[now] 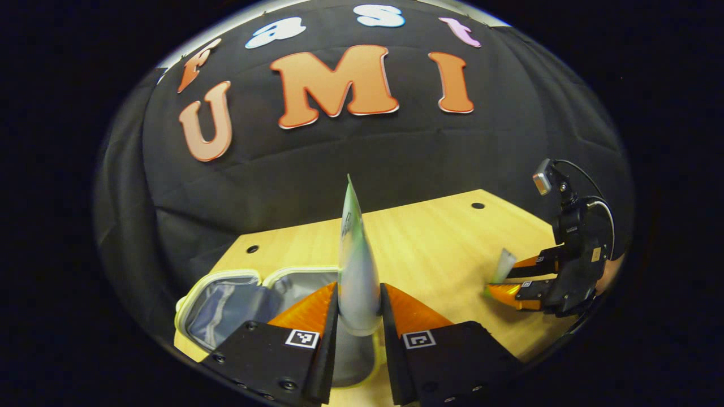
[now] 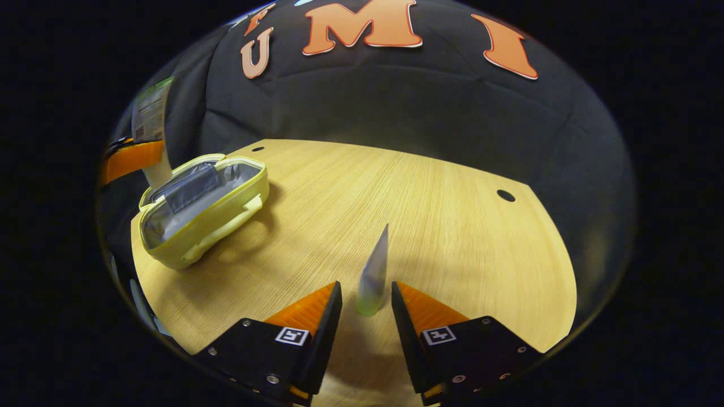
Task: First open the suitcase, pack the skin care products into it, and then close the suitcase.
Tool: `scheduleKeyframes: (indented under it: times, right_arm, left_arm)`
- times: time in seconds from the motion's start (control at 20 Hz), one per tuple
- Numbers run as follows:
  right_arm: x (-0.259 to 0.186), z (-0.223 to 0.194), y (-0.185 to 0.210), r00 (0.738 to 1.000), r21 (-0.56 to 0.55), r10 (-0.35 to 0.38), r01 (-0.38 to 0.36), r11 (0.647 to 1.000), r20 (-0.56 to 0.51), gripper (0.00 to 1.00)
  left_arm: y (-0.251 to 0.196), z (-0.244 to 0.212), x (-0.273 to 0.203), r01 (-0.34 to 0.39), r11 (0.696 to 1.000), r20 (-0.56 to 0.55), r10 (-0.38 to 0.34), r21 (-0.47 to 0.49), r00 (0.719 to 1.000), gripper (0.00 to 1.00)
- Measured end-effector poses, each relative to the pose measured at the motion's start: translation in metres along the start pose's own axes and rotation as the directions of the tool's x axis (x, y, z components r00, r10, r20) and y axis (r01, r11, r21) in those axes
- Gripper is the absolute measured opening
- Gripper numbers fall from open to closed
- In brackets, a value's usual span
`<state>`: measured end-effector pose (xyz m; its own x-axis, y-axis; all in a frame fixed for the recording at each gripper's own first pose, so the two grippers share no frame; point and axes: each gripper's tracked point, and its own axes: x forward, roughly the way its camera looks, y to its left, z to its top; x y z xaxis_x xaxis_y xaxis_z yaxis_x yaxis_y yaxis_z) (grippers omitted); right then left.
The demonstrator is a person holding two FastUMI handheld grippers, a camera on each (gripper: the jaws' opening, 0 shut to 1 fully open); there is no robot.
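Suitcase (image 2: 198, 212): small pale yellow-green zip case, lying open near the left end of the wood table (image 2: 441, 226). Lid is unzipped and folded back; grey lining and a flat grey inner pocket are visible. No product visible inside from the right gripper view. In the left gripper view the open case (image 1: 237, 299) sits just below and left of the fingers, close to the table's near edge.

2 skin care tubes in play:
- Large tube (image 1: 356, 265), white with green print, crimped end pointing up, cap end down. Left gripper (image 1: 359, 308) is clamped on it, both fingers pressing its lower body. It hangs above the case opening, at its right part; cannot tell if the cap touches the lining. The right gripper view shows the same tube (image 2: 151, 127) over the case's far-left corner.
- Small tube (image 2: 374, 274), pale with a greenish cap end, standing between the right gripper (image 2: 366, 302) fingers, crimped end up. Jaws are narrow around it, but a gap shows on each side, so not gripping. The left gripper view shows that tube (image 1: 502, 268) at the same gripper's fingertips, well right of the case.

Room: table is bare between the case and the small tube, and bare to the right and far edges. 2 dark holes near the far edge. Black cloth wall right behind the table.
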<state>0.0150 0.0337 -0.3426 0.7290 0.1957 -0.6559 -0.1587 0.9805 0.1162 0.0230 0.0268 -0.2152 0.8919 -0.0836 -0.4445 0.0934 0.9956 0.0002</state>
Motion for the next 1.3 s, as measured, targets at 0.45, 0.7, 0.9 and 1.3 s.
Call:
scheduleKeyframes:
  times: [0.45,0.7,0.9,1.3]
  right_arm:
    - [-0.012,0.016,0.01,0.999,0.069,-0.039,0.039,0.997,-0.015,0.34]
    - [-0.039,0.056,0.048,0.999,0.04,-0.027,0.025,0.999,0.041,0.34]
    - [-0.051,0.079,0.091,0.998,0.025,0.005,-0.007,1.0,0.06,0.34]
    - [-0.043,0.108,0.185,0.997,0.01,0.063,-0.064,0.998,0.051,0.34]
  left_arm:
    - [0.088,-0.06,0.009,-0.01,0.999,-0.152,0.004,-0.037,0.988,0.39]
    - [0.107,-0.102,0.026,0.063,0.997,-0.275,-0.074,-0.048,0.959,0.39]
    - [0.113,-0.146,0.033,0.126,0.983,-0.435,-0.172,-0.133,0.884,0.4]
    - [0.105,-0.171,0.056,0.208,0.959,-0.533,-0.281,-0.193,0.798,0.4]
